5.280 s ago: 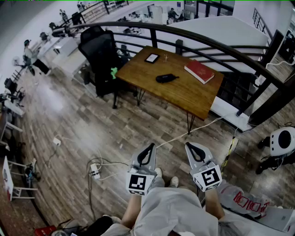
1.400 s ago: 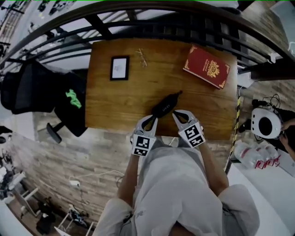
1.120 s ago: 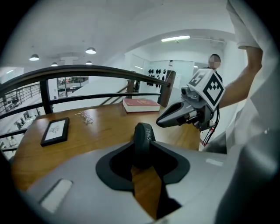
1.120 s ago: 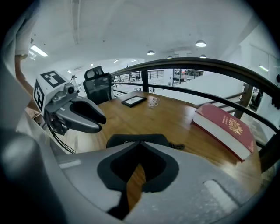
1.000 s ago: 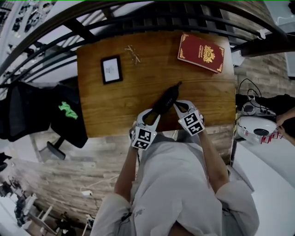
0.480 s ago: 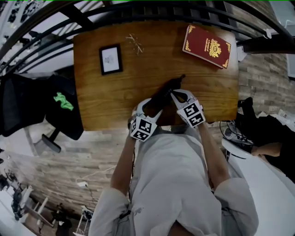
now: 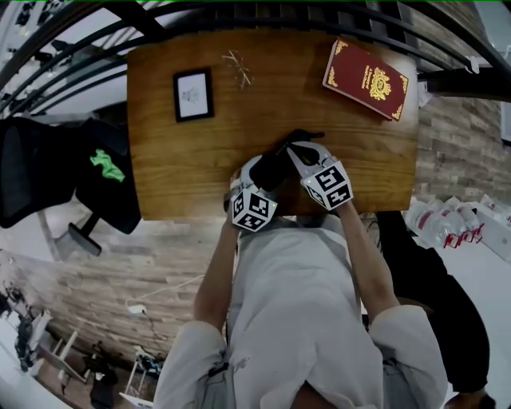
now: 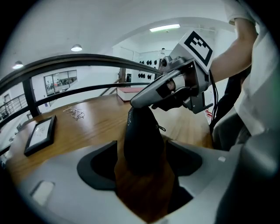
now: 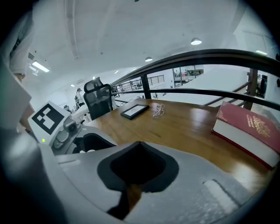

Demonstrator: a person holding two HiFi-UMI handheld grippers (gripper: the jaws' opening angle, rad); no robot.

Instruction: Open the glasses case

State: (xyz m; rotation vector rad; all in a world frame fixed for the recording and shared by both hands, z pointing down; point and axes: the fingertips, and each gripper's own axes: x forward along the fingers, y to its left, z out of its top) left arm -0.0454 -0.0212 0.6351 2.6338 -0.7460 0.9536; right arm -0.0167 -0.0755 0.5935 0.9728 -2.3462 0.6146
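Observation:
A black, tapered glasses case [image 7: 275, 164] lies slantwise near the front edge of the wooden table [image 7: 176, 160]. My left gripper [image 7: 259, 172] is open around the case's near end [image 8: 142, 131]. Its jaws have just been opening and stand clear of the case's sides. My right gripper [image 7: 297, 150] is shut, and in the left gripper view its tip [image 8: 135, 101] rests over the top of the case's far part. The right gripper view shows its own shut jaws [image 9: 136, 146], with the left gripper's marker cube [image 9: 45, 119] beside them; the case is hidden there.
On the table stand a red book [image 7: 367, 80] at the back right, a small black-framed picture [image 7: 193, 94] at the back left, and thin-rimmed glasses [image 7: 238, 68] at the back. A black railing [image 7: 263, 12] runs behind the table. A black office chair [image 7: 48, 168] stands left.
Both grippers have closed in on the case. The left one sank over its near end with jaws spread wider; the right one slid left onto its far part. The case lies where it did.

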